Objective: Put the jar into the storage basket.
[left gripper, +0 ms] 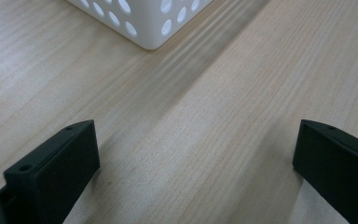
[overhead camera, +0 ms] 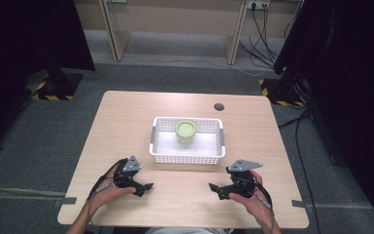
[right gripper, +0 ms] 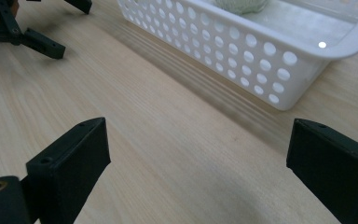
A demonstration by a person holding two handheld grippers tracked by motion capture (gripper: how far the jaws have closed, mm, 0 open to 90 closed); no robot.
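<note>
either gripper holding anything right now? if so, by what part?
Nothing is held. The left gripper and right gripper are both open over bare wooden table, apart from the white perforated plastic basket with the green cup inside.

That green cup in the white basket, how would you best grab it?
Probably from straight above, jaws straddling the rim of the green cup. It stands upright and open-topped inside the basket, whose walls block a sideways approach. Either open gripper, left or right, seems able.

a basket [overhead camera: 186, 155] sits on the table [overhead camera: 126, 112] just beyond both grippers, between them, with a cup [overhead camera: 185, 130] inside it.
</note>
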